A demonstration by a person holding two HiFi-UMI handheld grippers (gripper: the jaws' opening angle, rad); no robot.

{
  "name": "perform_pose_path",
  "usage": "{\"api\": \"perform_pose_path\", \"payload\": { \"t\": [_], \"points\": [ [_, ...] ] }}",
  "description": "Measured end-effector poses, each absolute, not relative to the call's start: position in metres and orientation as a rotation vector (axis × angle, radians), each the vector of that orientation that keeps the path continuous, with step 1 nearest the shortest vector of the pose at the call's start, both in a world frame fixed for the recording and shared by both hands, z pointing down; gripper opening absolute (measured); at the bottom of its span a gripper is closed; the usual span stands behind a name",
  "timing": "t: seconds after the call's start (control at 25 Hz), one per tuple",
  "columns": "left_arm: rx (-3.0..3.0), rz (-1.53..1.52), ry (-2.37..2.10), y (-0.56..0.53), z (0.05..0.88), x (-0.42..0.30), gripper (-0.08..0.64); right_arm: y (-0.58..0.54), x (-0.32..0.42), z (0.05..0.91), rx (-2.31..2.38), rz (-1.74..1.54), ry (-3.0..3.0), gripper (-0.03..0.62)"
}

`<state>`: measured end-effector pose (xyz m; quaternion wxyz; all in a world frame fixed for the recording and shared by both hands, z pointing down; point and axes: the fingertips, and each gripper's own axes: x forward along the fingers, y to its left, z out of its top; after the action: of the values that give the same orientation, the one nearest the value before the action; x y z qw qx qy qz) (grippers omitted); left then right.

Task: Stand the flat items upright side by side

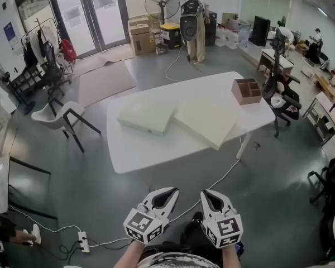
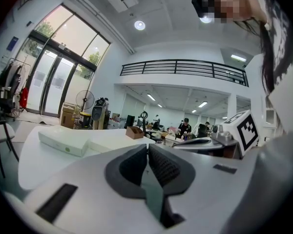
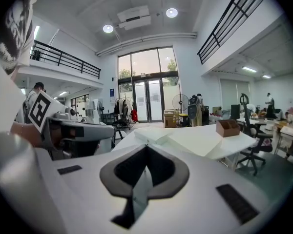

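Two flat pale cushions lie on the white table (image 1: pixel 151 149): a greenish one (image 1: pixel 147 116) on the left and a cream one (image 1: pixel 205 121) on the right, their edges close together. Both lie flat, not upright. My left gripper (image 1: pixel 170 191) and right gripper (image 1: pixel 205 194) hang side by side well short of the table's near edge, above the grey floor. Both are shut with nothing between the jaws. The left gripper view shows the greenish cushion (image 2: pixel 63 141) beyond its shut jaws. In the right gripper view the cream cushion (image 3: pixel 198 138) is ahead on the table.
A brown divided box (image 1: pixel 246 90) stands at the table's far right corner. A white chair (image 1: pixel 56 116) is left of the table, an office chair (image 1: pixel 282 96) right of it. Cables and a power strip (image 1: pixel 82 242) lie on the floor near my feet. A person (image 1: pixel 196 29) stands beyond the table.
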<state>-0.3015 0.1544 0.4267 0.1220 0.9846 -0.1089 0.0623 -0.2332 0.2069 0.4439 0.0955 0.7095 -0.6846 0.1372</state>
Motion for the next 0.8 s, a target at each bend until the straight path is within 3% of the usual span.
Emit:
{"api": "perform_pose_path", "payload": {
  "t": [0.4,0.8],
  "points": [
    [2.871,0.161,-0.418,0.116,0.404,-0.187,0.021,0.168,-0.103,0.437,2.07,0.412,-2.073,0.002],
    [2.852,0.191,-0.516,0.109,0.407,-0.158,0.021,0.148,-0.064,0.448,2.03,0.478,-2.16,0.002]
  ]
}}
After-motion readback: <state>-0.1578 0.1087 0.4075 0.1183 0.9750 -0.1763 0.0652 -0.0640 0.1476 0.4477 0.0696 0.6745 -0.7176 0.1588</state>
